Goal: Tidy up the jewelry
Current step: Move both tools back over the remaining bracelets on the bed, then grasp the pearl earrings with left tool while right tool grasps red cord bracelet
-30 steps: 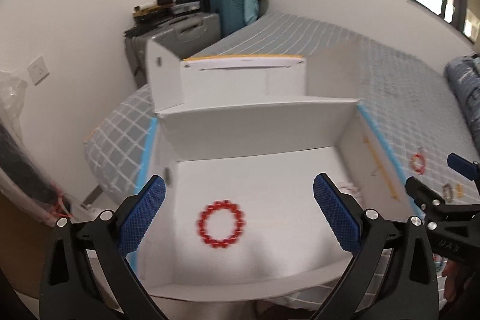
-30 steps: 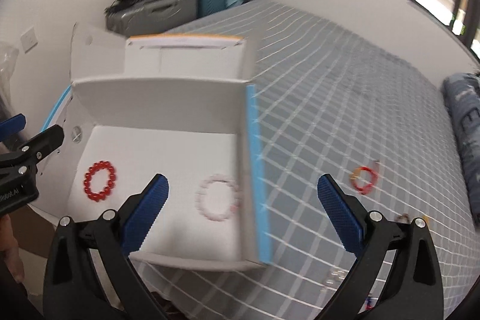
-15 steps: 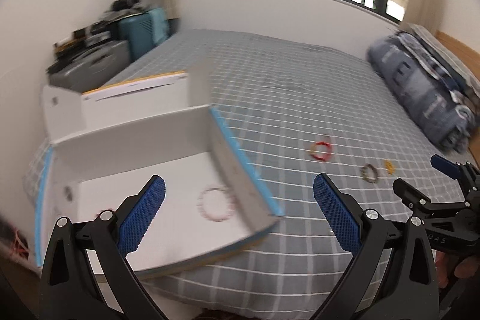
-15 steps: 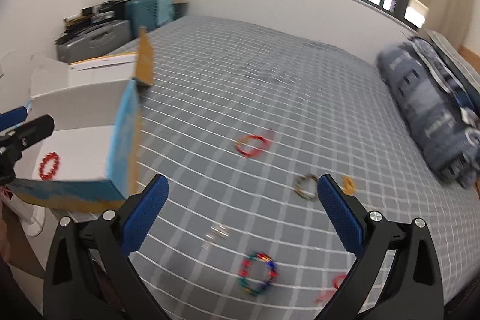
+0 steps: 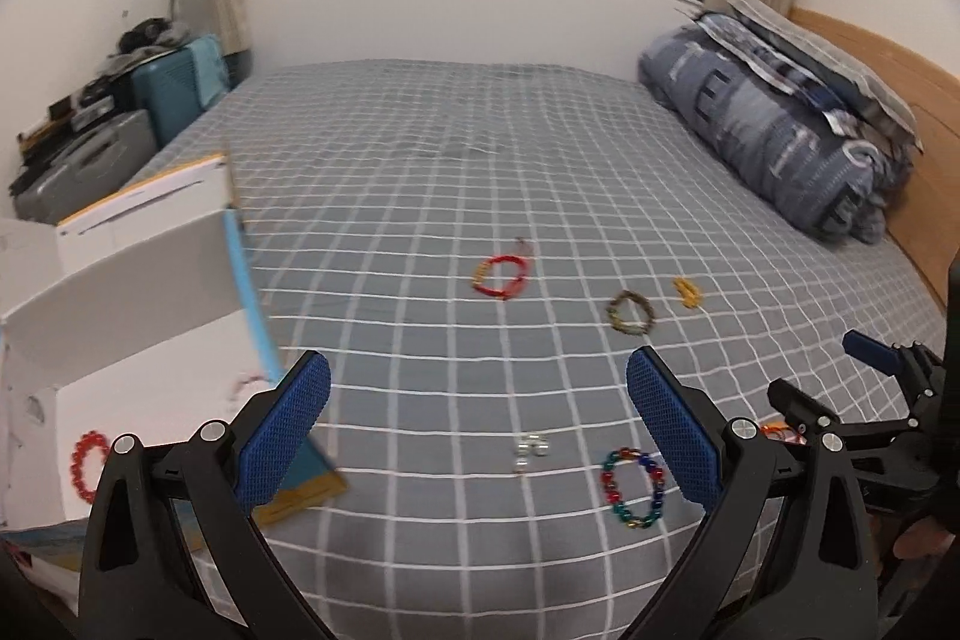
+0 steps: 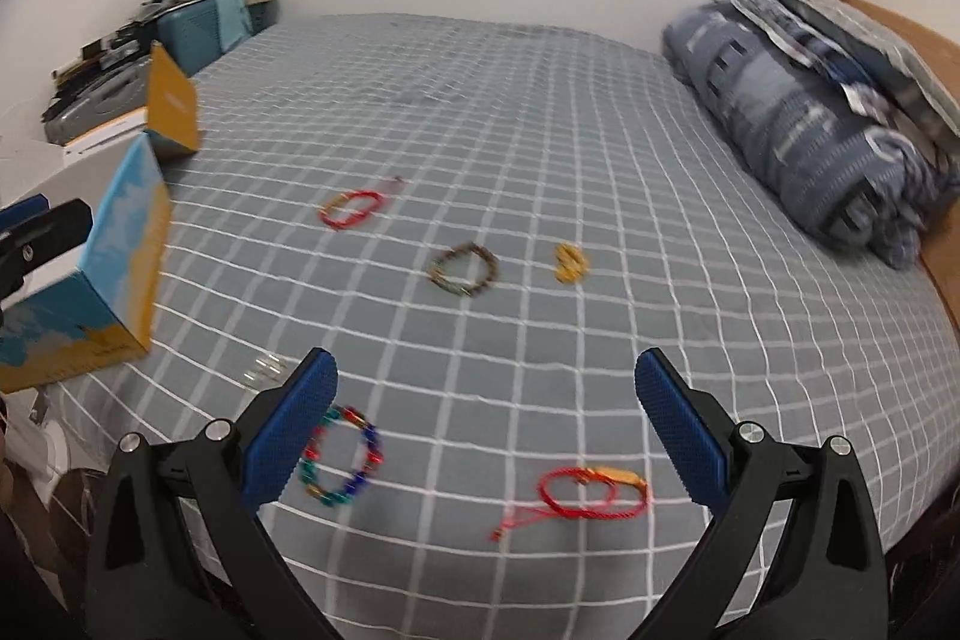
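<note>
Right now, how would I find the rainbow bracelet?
Look at the grey checked bed. Near its front edge, beside the open right gripper, lies the multicoloured bead bracelet. The red cord bracelet next to it is thin string, whereas this one has shiny beads in many colours.

An open white cardboard box [image 5: 126,340] at the bed's left edge holds a red bead bracelet [image 5: 84,463]. On the grey checked bed lie a multicoloured bead bracelet [image 6: 341,457], two red cord bracelets [image 6: 591,496] [image 6: 351,208], a brown bead bracelet [image 6: 463,269] and a small yellow piece [image 6: 570,263], all flat and apart.
</note>
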The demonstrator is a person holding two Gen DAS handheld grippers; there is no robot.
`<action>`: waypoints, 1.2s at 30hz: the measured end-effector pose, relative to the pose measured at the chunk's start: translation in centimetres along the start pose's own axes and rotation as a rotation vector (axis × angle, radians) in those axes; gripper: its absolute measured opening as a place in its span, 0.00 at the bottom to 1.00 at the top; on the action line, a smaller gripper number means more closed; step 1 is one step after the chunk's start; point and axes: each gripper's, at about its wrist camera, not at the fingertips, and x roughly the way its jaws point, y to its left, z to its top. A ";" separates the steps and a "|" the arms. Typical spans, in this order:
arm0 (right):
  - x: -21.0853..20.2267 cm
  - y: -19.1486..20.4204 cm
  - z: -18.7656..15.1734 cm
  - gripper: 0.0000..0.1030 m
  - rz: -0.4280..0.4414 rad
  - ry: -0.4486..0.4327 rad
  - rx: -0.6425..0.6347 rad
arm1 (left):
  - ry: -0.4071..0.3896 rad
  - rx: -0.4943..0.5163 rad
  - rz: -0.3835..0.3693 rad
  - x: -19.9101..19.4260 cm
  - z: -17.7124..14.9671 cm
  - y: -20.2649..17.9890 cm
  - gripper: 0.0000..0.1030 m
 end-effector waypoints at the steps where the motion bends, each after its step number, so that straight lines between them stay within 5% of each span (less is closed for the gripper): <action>1: 0.3 -0.4 -0.3 0.93 -0.005 0.005 0.005 | 0.002 0.006 -0.011 0.5 -0.1 -0.6 0.95; 9: 3.6 -3.9 -3.2 0.93 -0.050 0.052 0.073 | 0.029 0.051 -0.031 5.6 -2.0 -3.7 0.95; 19: 7.6 -5.7 -6.3 0.93 -0.039 0.104 0.146 | 0.103 0.046 -0.031 11.5 -5.4 -3.1 0.94; 36: 10.0 -4.7 -8.0 0.93 -0.030 0.168 0.145 | 0.232 0.031 -0.044 15.5 -8.3 -2.5 0.94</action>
